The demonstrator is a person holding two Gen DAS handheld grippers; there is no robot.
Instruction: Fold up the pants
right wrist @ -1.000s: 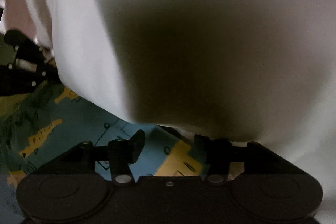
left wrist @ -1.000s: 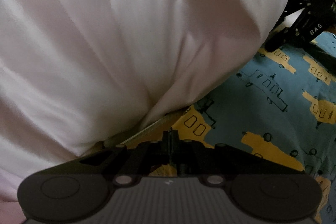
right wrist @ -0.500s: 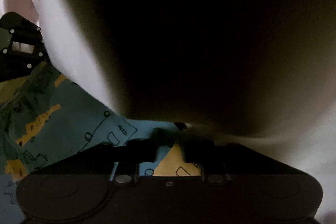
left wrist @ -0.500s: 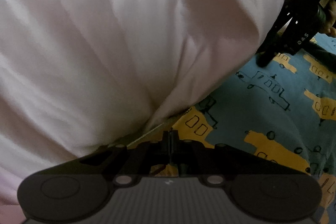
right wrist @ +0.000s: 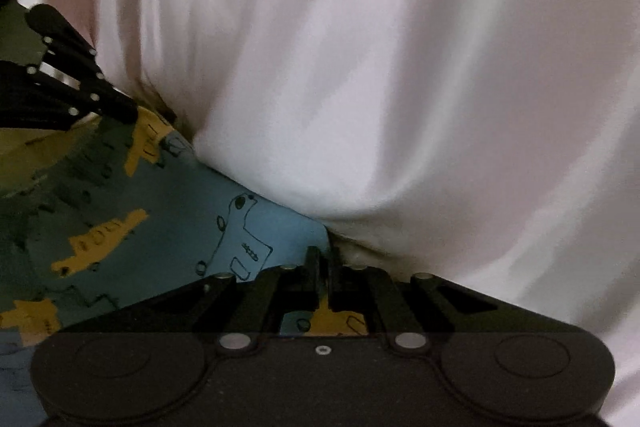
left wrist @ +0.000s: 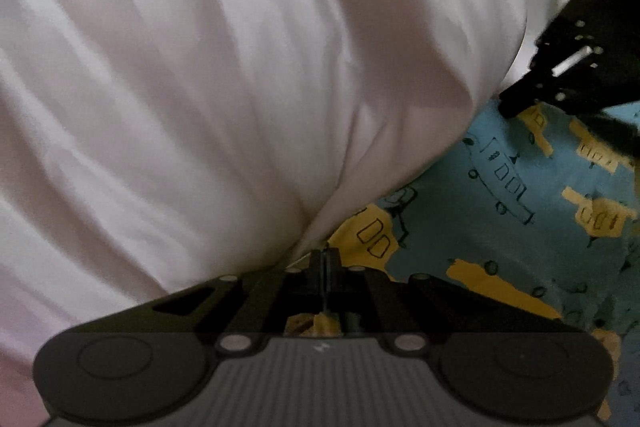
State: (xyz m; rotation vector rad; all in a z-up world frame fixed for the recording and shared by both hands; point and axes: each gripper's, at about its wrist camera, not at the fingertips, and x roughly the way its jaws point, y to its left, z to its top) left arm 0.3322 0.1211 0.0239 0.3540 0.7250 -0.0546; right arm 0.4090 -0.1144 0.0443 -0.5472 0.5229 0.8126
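The pants [left wrist: 500, 195] are blue with yellow and outlined vehicle prints; they also show in the right wrist view [right wrist: 168, 227]. My left gripper [left wrist: 325, 259] is shut on an edge of the pants, jaws pressed together. My right gripper [right wrist: 325, 259] is shut on another edge of the same pants. The right gripper shows at the upper right of the left wrist view [left wrist: 568, 67], and the left gripper at the left of the right wrist view [right wrist: 72, 87]. The rest of the pants is hidden.
White, wrinkled fabric [left wrist: 200, 87] fills most of the left wrist view right behind the held edge. The same white fabric [right wrist: 400, 67] fills most of the right wrist view.
The right gripper was open a second ago and has shut on the pants edge. Its view went dark, then brightened. The left gripper stayed shut on the pants.
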